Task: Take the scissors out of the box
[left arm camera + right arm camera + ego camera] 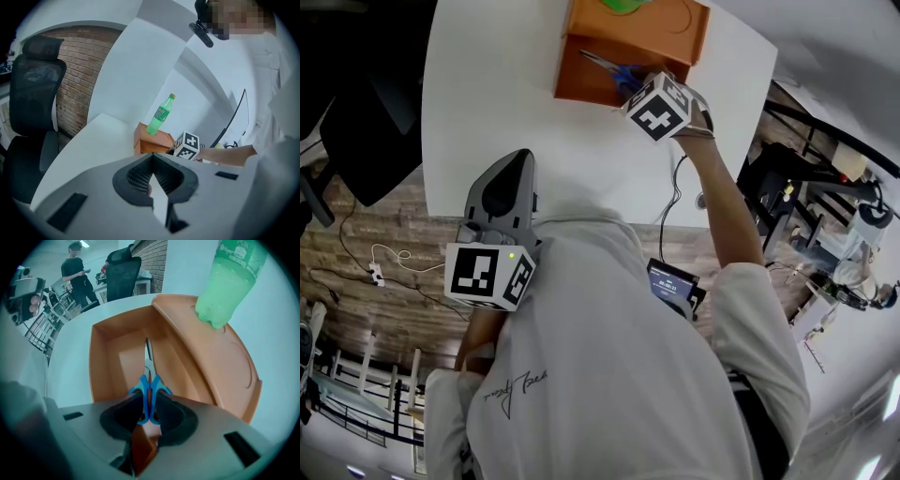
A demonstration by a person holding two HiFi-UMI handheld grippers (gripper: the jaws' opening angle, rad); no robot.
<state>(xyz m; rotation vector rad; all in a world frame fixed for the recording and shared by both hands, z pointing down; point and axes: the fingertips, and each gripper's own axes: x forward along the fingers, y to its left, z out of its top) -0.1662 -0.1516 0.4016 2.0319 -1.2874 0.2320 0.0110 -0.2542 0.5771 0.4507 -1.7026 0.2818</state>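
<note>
**Gripping scissors in box: hazards on lift-out**

Item 1, right gripper (149, 405): points steeply down into the open compartment, jaws narrowed onto the 2 handle loops of the blue-handled steel scissors (150, 380); the pads appear to press both loops together.

Item 2, scissors: inside the orange plastic box (101, 366), in its left compartment, blades running toward the far wall, handles at the near end between the jaws.

Item 3, green plastic bottle (229, 282): upright on the box's raised flat top, right of the compartment.

Item 4, left gripper (152, 161): jaws together, nothing between them, near the near edge of the white table (487, 94), well apart from the box.

Risks, as judged:
- Hold sits only on the handle ends, so the long blades may swing down or twist in the pads on the way up.
- Blade tips may catch the far wall or the divider and drag the box; nothing steadies it.
- A jolted or tilted box could topple the bottle.
- Loops may slip apart if the squeeze is light, letting the blades open.
</note>
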